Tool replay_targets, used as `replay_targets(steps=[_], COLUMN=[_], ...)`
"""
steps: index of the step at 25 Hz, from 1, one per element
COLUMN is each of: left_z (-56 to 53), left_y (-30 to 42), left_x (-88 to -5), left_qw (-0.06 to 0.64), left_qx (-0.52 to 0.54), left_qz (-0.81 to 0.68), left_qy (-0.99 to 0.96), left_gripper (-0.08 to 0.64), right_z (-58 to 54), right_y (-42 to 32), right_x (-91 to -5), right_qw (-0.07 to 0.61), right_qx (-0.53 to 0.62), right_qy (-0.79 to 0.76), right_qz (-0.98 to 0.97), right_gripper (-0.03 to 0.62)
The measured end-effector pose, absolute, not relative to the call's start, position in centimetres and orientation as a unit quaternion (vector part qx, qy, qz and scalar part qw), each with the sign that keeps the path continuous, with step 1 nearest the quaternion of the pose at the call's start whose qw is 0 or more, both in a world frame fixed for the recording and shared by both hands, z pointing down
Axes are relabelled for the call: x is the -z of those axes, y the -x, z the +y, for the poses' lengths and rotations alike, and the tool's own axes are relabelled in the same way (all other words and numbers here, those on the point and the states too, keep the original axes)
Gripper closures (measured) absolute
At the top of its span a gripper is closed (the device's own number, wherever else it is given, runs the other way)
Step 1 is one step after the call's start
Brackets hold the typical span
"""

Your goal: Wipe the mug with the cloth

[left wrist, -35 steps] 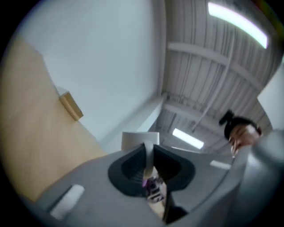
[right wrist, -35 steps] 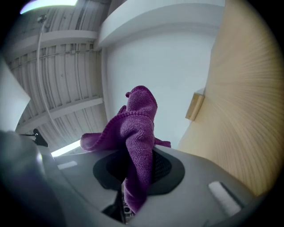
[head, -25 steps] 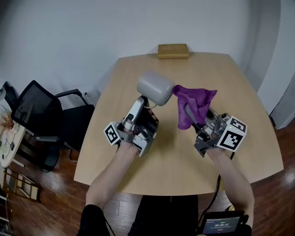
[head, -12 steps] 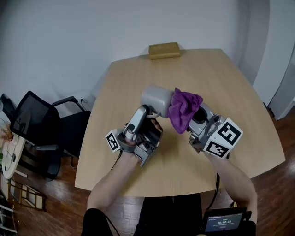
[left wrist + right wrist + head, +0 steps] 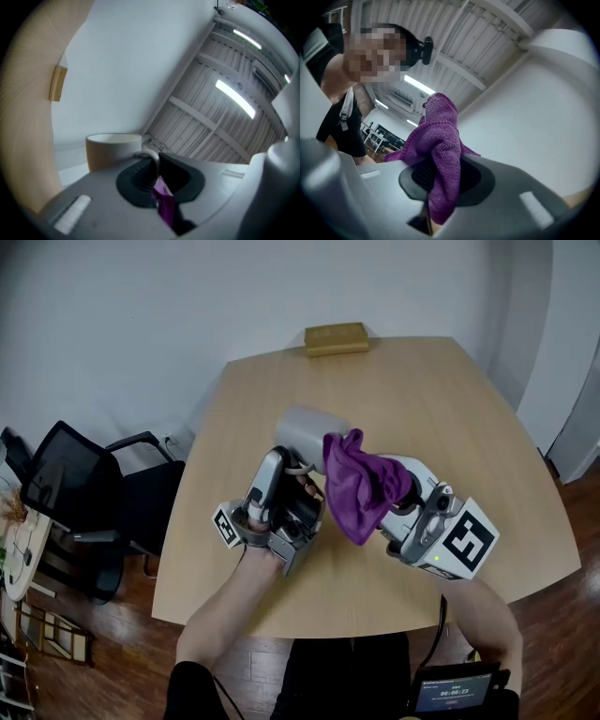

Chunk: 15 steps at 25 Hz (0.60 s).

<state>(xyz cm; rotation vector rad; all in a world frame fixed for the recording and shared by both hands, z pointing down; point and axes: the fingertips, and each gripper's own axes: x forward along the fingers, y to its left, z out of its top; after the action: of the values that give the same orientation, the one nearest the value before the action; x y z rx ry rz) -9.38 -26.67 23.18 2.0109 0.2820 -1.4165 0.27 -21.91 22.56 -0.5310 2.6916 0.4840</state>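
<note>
**Present state.** The left gripper [image 5: 158, 180] is clamped on the handle [image 5: 151, 159] of the mug [image 5: 307, 432]. Its jaws have just been closing, and the handle stands between them. The mug is clear of the table [image 5: 450, 399], carried in the air above its middle. The right gripper [image 5: 445, 180] is clenched on the cloth [image 5: 361, 488]. The right gripper view shows the purple fabric pinched between the jaws and bunched up beyond their tips. In the head view the upper fold of the cloth lies against the right side of the mug. Contact appears to be made there, though the fabric hides the exact area.

**Step in hand, as judged:** wiping the outer wall.

**Procedure.**
1. Hold the left grip firm. The handle is a narrow curved loop, so the mug is likely to pivot about it under a side load. Brace the left wrist against the push.
2. Press with the bunched part of the cloth, not the jaw tips. Hard tips on a smooth wall may skid or scrape.
3. Sweep along the wall in overlapping passes. Turn the mug with the left wrist to present an unwiped side, rather than reaching round it.
4. Watch the loose tail hanging below the right gripper. A strip of purple shows low in the gap of the left jaws, so steer the fabric away from that grip.
</note>
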Motion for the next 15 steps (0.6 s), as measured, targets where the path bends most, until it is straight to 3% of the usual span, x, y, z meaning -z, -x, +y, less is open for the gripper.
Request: replay_targets(steps=[7, 12, 15], left_z=[-24.8, -24.6, -24.6], left_y=[8.7, 10.2, 10.9], left_x=[-22.1, -21.7, -21.4], left_qw=[0.314, 0.283, 0.269], left_qx=[0.54, 0.558, 0.571], left_qz=[0.155, 0.154, 0.153], left_qy=[-0.765, -0.765, -0.761], left_gripper=[0.528, 0.528, 0.528], right_z=[-25.2, -30.7, -29.0], right_y=[-1.4, -3.9, -4.3], right_x=[-24.1, -26.9, -25.6], right_qw=[0.186, 0.141, 0.176], right_qx=[-0.126, -0.022, -0.044], right_qy=[0.217, 0.329, 0.292], right_qz=[0.95, 0.934, 0.939], right_gripper=[0.52, 0.52, 0.52])
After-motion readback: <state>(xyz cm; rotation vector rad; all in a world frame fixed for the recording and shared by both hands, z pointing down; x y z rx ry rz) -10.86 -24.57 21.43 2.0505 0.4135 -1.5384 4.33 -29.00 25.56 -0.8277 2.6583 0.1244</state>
